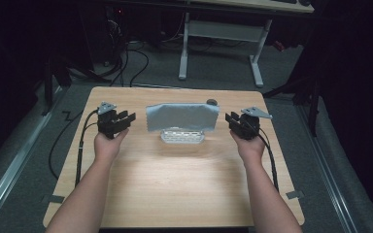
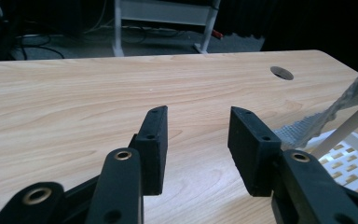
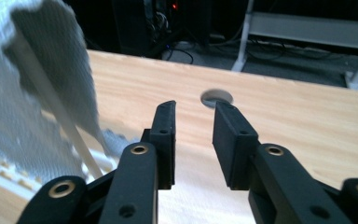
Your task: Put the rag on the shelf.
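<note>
A: While both grippers are hanging clear of it, the grey cloth (image 1: 182, 117) is draping over the white rack (image 1: 182, 136) at the middle of the table (image 1: 175, 194), toward the far edge. I'm reading the hanging step as done, or very nearly.

B: Agreed. The left gripper (image 1: 126, 118) is sitting just off the cloth's left edge, jaws parted with nothing between them; in the left gripper view the pads (image 2: 156, 140) are framing bare wood. Cloth and rack are showing at that view's right margin.

A: The right gripper (image 1: 232, 119) is mirroring it on the other side, jaws standing apart at a moderate gap, holding nothing. In the right gripper view the cloth (image 3: 37, 88) is hanging beside a slanted white bar (image 3: 51, 102) of the rack, apart from the pads.

B: What's remaining, in your judgement?

A: Little. Perhaps drawing the hands back, or straightening the cloth; its lower edge is looking slightly uneven, bunching near the rack's base. I cannot tell whether it is sitting square on the bars.

B: Anything getting in the way?

A: Not much. A round cable hole (image 1: 212, 102) is lying just behind the cloth's right corner. Beyond the table a white desk frame (image 1: 221, 43) and loose floor cables (image 1: 126, 63) are standing well apart from the work.
</note>
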Available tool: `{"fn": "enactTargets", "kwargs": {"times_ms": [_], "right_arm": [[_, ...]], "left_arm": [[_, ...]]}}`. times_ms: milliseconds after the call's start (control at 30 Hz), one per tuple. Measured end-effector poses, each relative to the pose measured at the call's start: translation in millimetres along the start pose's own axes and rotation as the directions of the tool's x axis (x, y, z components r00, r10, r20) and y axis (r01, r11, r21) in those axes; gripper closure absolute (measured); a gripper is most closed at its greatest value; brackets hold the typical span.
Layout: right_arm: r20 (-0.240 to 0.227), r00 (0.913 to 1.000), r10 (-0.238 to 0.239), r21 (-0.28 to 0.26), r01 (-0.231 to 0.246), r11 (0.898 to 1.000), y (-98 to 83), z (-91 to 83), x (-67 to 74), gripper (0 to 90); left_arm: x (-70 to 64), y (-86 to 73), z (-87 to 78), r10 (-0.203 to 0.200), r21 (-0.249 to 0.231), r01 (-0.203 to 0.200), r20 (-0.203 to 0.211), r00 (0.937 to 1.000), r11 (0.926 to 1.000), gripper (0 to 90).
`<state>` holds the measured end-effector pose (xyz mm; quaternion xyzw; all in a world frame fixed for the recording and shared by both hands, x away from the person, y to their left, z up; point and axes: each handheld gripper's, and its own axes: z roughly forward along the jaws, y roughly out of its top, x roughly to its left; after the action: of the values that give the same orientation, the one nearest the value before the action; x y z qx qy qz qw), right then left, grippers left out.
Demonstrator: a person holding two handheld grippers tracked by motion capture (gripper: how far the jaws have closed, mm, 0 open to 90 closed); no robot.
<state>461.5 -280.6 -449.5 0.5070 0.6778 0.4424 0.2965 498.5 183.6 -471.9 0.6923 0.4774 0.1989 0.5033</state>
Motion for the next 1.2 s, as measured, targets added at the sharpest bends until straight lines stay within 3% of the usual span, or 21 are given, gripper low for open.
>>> {"fn": "enactTargets", "kwargs": {"times_ms": [400, 467, 533, 700, 800, 933, 1200], "right_arm": [[0.054, 0.9968, -0.06, 0.0, 0.06, 0.998, -17.3, -35.0, -1.4, 63.3], [0.061, 0.9953, -0.076, -0.028, 0.077, 0.997, -19.9, -42.5, -0.3, 63.2], [0.058, 0.9954, -0.077, -0.009, 0.078, 0.997, -20.3, -46.7, 0.3, 63.1], [0.049, 0.994, -0.097, -0.031, 0.099, 0.995, -21.9, -62.1, 7.0, 62.8], [0.05, 0.9923, -0.113, -0.015, 0.114, 0.993, -24.9, -69.5, 12.3, 62.8], [0.059, 0.9897, -0.13, 0.005, 0.13, 0.992, -34.7, -82.4, 21.5, 62.2], [0.012, 0.9888, -0.149, 0.041, 0.148, 0.988, -61.5, -106.4, 38.8, 59.3]], "left_arm": [[0.6, -15.6, -42.4, 0.056, -0.023, -0.057, -0.036, 0.9978, 0.9981, 52.2], [-0.8, -17.7, -49.3, 0.066, -0.024, -0.067, -0.039, 0.997, 0.9974, 51.5], [-1.9, -19.6, -55.3, 0.075, -0.017, -0.076, -0.045, 0.9961, 0.997, 51.1], [-7.1, -25.3, -70.1, 0.079, -0.001, -0.079, -0.033, 0.9963, 0.9969, 49.9], [-12.2, -30.2, -79.0, 0.088, 0.014, -0.088, -0.024, 0.9958, 0.996, 49.6], [-23.1, -47.2, -92.8, 0.1, 0.05, -0.1, -0.002, 0.995, 0.9938, 49.1], [-38.1, -82.0, -109.7, 0.091, 0.1, -0.095, 0.04, 0.995, 0.9904, 47.5]]}}
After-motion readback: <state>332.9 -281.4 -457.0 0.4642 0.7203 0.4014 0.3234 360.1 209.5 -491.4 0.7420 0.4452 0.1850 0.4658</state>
